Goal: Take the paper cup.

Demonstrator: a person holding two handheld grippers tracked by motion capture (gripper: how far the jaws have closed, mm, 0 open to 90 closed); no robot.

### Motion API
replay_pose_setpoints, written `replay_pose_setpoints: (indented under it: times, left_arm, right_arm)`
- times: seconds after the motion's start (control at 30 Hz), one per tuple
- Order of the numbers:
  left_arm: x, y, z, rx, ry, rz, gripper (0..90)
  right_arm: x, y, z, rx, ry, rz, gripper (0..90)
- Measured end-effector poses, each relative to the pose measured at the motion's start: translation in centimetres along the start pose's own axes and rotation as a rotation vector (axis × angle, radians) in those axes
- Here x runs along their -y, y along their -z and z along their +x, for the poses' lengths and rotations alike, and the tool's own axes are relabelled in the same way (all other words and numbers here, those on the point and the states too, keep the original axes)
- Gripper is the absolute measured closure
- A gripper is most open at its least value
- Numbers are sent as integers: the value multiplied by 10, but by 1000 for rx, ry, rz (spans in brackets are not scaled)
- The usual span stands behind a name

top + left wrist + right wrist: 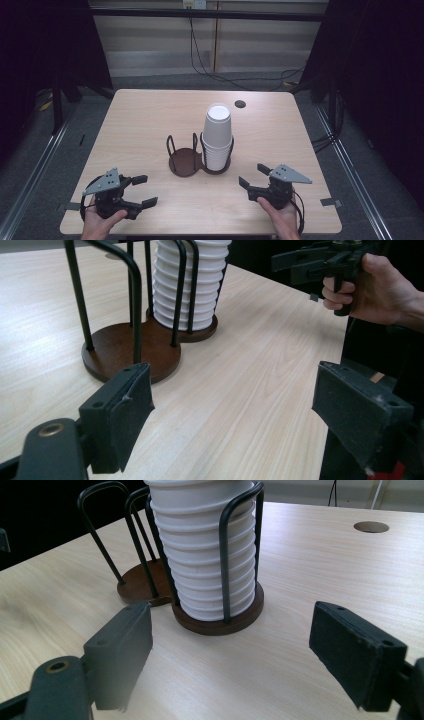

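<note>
A stack of white paper cups point(218, 136) is standing upside down in the right ring of a two-ring wire cup holder point(186, 161) at the middle of the tabletop point(140, 115). The left gripper point(141, 190) is hovering near the front left edge, jaws standing apart and gripping nothing. The right gripper point(254, 175) is hovering near the front right edge, likewise spread wide and empty, well apart from the cups.

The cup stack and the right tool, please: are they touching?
Apart. In the right gripper view, bare table lies between the open right tool and the cup stack in its holder.
</note>
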State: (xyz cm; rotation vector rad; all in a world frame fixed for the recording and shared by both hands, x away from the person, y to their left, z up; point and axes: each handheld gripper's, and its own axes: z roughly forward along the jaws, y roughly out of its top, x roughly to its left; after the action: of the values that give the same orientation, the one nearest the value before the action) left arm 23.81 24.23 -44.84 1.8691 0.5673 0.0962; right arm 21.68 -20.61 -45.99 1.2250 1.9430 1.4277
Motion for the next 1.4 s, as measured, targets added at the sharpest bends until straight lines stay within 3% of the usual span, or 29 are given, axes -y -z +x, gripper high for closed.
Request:
replay_pose_setpoints:
  times: [0.2, 0.67, 0.87, 0.93, 1.0, 1.17, 1.3, 1.37, 1.4]
  left_arm:
    - [-1, -1, 3, -32, 1, -10, 162]
    - [-2, 3, 10, -48, 14, -17, 164]
    - [0, 3, 7, -37, 40, -17, 177]
    - [0, 2, 7, -33, 33, -6, 178]
    - [-1, 1, 8, -40, 27, -5, 178]
    - [0, 0, 7, -29, 33, -4, 178]
    - [-1, -2, 3, -40, 8, 11, 178]
    - [1, -4, 3, -11, 31, 2, 178]
    - [1, -5, 3, -17, 30, 7, 178]
  right_arm:
    - [-1, 0, -4, -10, -13, 11, 168]
    - [-14, 9, -11, -22, -9, 25, 174]
    - [-25, 7, -7, -32, 13, 23, 176]
    - [-27, 6, -4, -37, 15, 10, 231]
    - [-30, 5, -1, -39, 35, -10, 225]
    - [-38, 0, 1, -63, 28, 36, 217]
    - [-46, -2, 1, -72, 27, 58, 215]
    - [-51, -3, 0, -77, 30, 60, 216]
    - [-52, -3, -1, -80, 28, 64, 215]
